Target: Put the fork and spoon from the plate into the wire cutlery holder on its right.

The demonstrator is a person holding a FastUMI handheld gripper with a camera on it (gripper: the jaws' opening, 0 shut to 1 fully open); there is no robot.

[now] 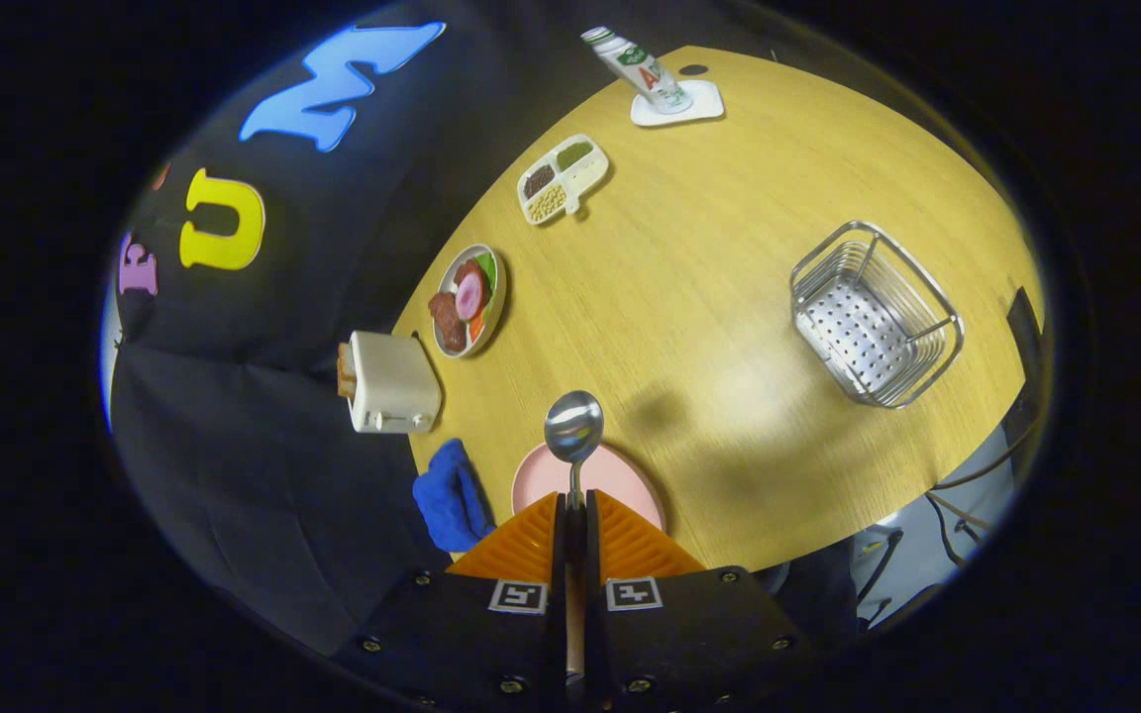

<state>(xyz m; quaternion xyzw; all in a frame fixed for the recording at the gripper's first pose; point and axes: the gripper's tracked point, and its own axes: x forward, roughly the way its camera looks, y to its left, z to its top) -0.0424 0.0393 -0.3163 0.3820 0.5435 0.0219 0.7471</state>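
Tool: the tool (575,510) was clenched on the handle of the spoon, both fingers (531,545) pressed close together with only a thin gap between them
Spoon: the spoon (573,428) stood out straight ahead of the fingertips, its shiny bowl up and forward, its handle running back down between the two fingers
Plate: the pink plate (620,480) lay on the bench just beyond and under the fingertips, partly hidden by them; the spoon's bowl showed over its far rim
Fork: could not be made out on the visible part of the plate
Wire cutlery holder: the wire cutlery holder (873,315) sat on the bench well apart from the plate, off to the right and farther out, a metal basket with a perforated floor, nothing seen inside it
Bench: a wooden bench (729,248) with a rounded edge carried all the things
Blue cloth: a crumpled blue cloth (449,495) lay just beside the plate on its left, at the bench's edge
Toaster: a white toaster (392,384) with a slice of bread in it stood near the left edge, beyond the cloth
Food plate: a round plate of toy food (469,299) lay just past the toaster
Divided tray: a white divided tray (561,178) with three fillings lay farther along the left side
Bottle: a bottle (635,67) stood tilted on a white coaster (699,104) at the far end of the bench
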